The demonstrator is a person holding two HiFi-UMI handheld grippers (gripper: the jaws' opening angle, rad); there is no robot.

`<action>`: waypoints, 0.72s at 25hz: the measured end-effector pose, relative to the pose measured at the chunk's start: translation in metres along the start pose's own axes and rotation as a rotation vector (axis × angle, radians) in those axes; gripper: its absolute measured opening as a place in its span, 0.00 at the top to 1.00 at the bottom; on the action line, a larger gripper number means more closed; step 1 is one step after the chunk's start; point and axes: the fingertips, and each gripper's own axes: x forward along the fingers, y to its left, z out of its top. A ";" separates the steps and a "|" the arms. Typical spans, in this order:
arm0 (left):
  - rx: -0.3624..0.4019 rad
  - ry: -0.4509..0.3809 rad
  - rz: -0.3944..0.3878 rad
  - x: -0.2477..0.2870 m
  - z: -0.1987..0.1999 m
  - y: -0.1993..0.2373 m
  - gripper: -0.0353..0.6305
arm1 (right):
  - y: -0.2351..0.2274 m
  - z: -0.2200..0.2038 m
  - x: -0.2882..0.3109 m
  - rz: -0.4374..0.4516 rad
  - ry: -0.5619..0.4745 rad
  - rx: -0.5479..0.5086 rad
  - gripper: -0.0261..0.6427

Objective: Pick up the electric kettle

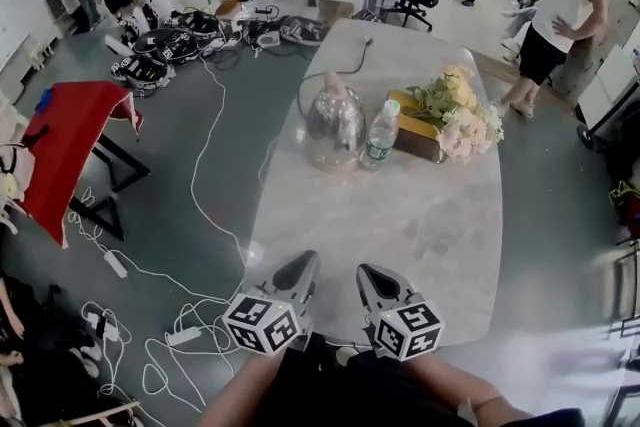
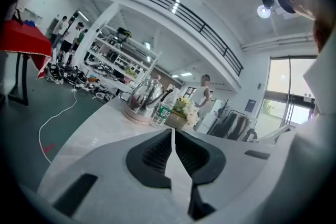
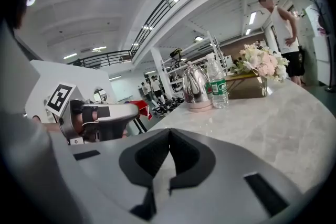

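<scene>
Aiming for the electric kettle (image 1: 334,127), which stands far up the table (image 1: 400,215) just beside a water bottle (image 1: 380,133), I must first spread the jaws of the left gripper (image 1: 300,267) and right gripper (image 1: 372,277), both pressed together on nothing.
</scene>
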 end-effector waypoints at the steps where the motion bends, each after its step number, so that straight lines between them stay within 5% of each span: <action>1: 0.001 0.007 -0.012 0.002 0.004 0.003 0.91 | 0.002 0.003 0.003 -0.011 -0.003 0.003 0.95; 18: 0.098 0.124 -0.217 0.062 0.049 0.029 0.91 | -0.025 0.051 0.054 -0.189 -0.110 0.063 0.95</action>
